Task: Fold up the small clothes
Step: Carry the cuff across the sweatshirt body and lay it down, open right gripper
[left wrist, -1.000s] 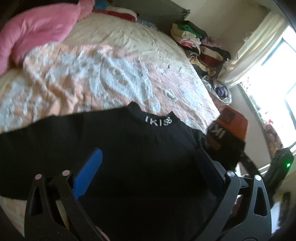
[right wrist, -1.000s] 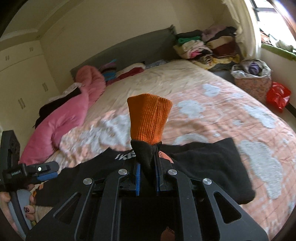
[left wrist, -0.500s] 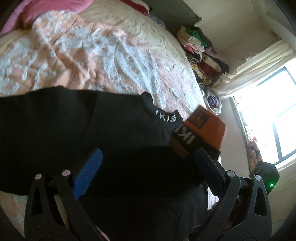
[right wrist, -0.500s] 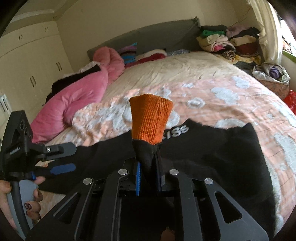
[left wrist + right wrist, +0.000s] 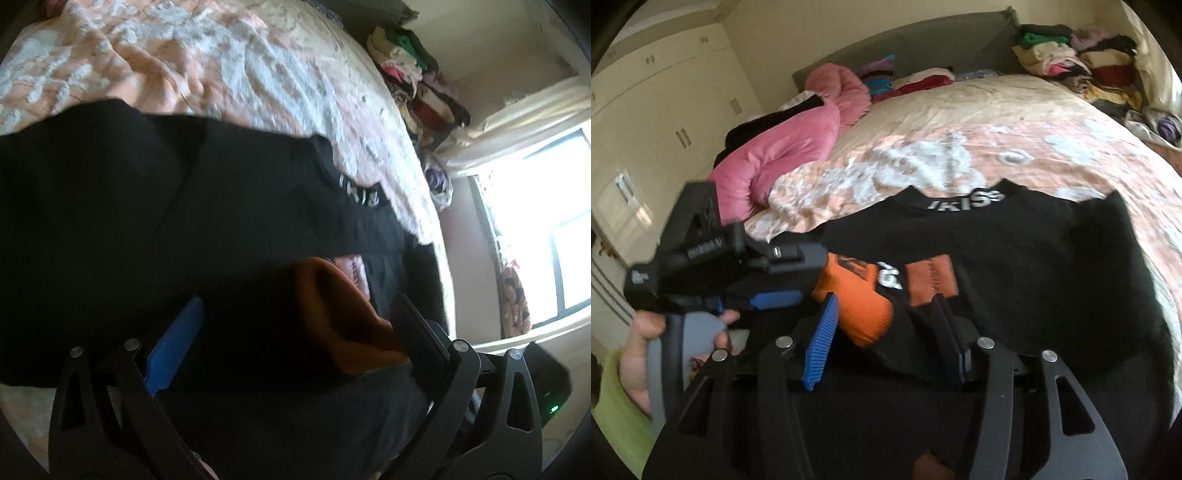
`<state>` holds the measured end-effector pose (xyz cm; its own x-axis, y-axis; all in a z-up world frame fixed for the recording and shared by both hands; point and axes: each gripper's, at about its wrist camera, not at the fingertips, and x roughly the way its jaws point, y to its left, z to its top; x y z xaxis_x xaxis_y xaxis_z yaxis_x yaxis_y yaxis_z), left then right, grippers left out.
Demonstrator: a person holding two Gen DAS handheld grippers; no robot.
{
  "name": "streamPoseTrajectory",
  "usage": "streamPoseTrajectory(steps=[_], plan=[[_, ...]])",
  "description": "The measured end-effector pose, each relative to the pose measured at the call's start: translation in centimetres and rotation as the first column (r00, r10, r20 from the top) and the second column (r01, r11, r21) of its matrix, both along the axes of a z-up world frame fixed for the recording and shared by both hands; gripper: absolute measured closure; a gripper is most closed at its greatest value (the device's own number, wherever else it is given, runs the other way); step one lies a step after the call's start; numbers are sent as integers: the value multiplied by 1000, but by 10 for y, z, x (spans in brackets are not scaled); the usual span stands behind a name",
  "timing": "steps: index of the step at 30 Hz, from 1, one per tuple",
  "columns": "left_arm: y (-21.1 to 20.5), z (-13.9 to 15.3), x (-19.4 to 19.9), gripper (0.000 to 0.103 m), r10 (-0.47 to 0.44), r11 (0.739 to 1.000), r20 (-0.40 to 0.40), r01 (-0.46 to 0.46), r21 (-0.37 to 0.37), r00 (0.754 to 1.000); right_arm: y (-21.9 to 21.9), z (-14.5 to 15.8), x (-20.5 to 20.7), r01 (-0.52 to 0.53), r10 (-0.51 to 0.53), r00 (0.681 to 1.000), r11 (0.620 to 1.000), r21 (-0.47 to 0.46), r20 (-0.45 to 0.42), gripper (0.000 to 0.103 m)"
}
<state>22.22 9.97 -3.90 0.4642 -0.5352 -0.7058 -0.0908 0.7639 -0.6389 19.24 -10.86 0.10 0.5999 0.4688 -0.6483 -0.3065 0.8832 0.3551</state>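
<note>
Left wrist view. We see the left gripper (image 5: 295,321) with its jaws spread wide, one blue pad (image 5: 173,350) on the left and a dark finger on the right, low over a black top (image 5: 184,206). The top lies spread flat on the bed (image 5: 258,74), its collar lettering toward the far edge. An orange cuff (image 5: 347,317) of the sleeve lies on the top between the two fingers; no pad presses on it. Folded clothes (image 5: 413,81) are stacked beyond the bed, near a bright window (image 5: 546,229).

Right wrist view. We see the right gripper (image 5: 886,332) with its jaws opening; the cuff (image 5: 857,295) sits between them, lying against the blue pad (image 5: 822,339), and the other finger stands clear of it. The cuff rests on the top (image 5: 1015,266). The left gripper (image 5: 775,280), held by a hand (image 5: 639,343), reaches in from the left, its tips just beside the cuff. A pink blanket (image 5: 798,133) lies at the bed's (image 5: 997,118) far left.
</note>
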Motion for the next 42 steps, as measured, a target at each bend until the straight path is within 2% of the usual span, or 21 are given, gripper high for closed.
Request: streamPoseTrajectory(steps=[5, 6, 7, 8, 10, 12, 16, 19, 21, 26, 29, 32, 35, 37, 39, 42], plan=[[-23, 2, -1, 12, -48, 997, 27, 47, 54, 998, -29, 1, -10, 67, -67, 998, 998, 6, 3, 52], [-27, 2, -2, 18, -52, 996, 33, 49, 75, 998, -35, 1, -10, 83, -83, 997, 997, 9, -1, 52], [-30, 2, -3, 33, -56, 994, 38, 52, 96, 998, -41, 0, -11, 98, -98, 995, 995, 15, -5, 52], [-35, 1, -4, 42, -63, 991, 40, 58, 117, 997, -48, 0, -12, 120, -120, 993, 993, 21, -9, 52], [-42, -2, -4, 77, -94, 989, 42, 88, 121, 995, -58, -1, -12, 152, -151, 988, 988, 25, -16, 52], [-44, 0, -5, 93, -107, 986, 63, 97, 135, 992, -68, -1, -13, 179, -179, 984, 983, 26, -17, 52], [-35, 25, -9, 97, -94, 990, 153, 76, 121, 984, -87, -2, -15, 228, -228, 974, 973, 25, -20, 52], [-22, 54, -18, 98, -77, 990, 240, 45, 135, 968, -97, -5, -15, 255, -254, 967, 967, 24, -27, 52], [-15, 60, -19, 98, -82, 991, 248, 52, 122, 965, -100, -5, -14, 266, -265, 964, 964, 14, -26, 52], [-3, 42, -18, 92, -68, 983, 168, 37, 182, 983, -97, -12, -10, 277, -278, 960, 961, -30, -38, 52], [4, 44, -22, 91, -46, 974, 180, 4, 226, 983, -93, -16, -7, 273, -276, 960, 960, -60, -50, 52], [3, 53, -27, 83, -30, 951, 220, -40, 307, 975, -85, -19, -4, 263, -268, 962, 961, -88, -54, 51], [-2, 49, -29, 82, -55, 950, 210, -14, 313, 976, -74, -20, 0, 239, -246, 968, 964, -113, -56, 43], [-9, 39, -27, 77, -79, 943, 173, 18, 331, 982, -62, -22, 4, 215, -225, 973, 966, -142, -58, 43], [-14, 20, -24, 74, -92, 934, 95, 52, 353, 991, -54, -25, 9, 196, -210, 975, 967, -162, -74, 41], [-13, -3, -22, 70, -79, 927, 36, 60, 370, 996, -45, -32, 11, 175, -194, 976, 970, -171, -97, 39]])
